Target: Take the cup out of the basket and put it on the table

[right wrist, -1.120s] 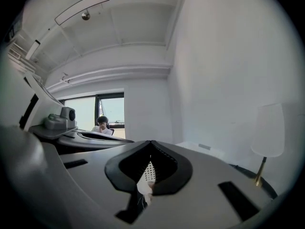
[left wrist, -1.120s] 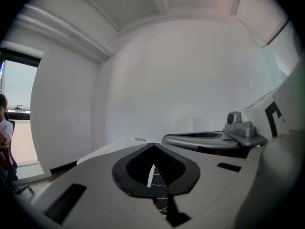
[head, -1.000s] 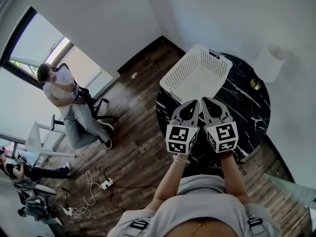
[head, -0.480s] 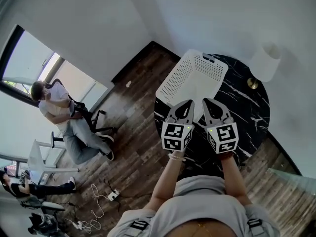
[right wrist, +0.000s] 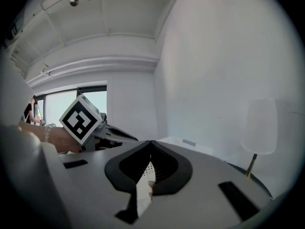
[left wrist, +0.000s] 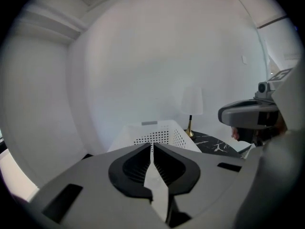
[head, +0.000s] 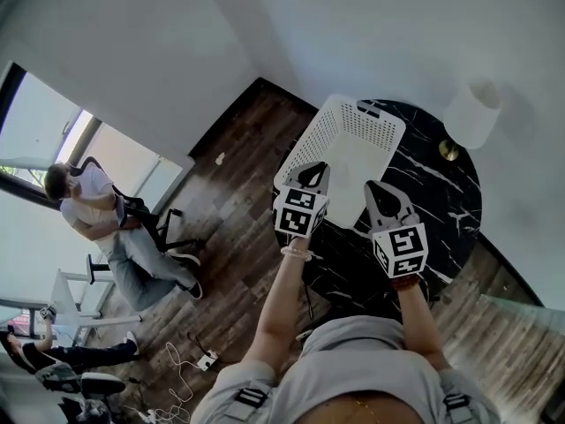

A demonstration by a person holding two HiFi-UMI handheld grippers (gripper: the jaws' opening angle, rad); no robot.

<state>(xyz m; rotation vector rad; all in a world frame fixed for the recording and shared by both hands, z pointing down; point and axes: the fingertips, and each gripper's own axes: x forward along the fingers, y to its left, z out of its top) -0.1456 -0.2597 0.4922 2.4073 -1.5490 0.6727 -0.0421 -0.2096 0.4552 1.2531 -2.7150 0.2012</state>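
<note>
We hold both grippers above a round black table [head: 441,193]. The left gripper [head: 312,175] and right gripper [head: 376,189] have their jaws pressed together, empty. A white basket [head: 309,144] sits far left on the table, and no cup shows inside it. The cup is probably light and rigid, so we would pinch its rim.

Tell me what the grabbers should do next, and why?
Probably open the left gripper and dip it into the basket. It and the right gripper are both shut and empty, hanging by the basket's near edge. No cup shows on the table, so it's likely inside.
</note>
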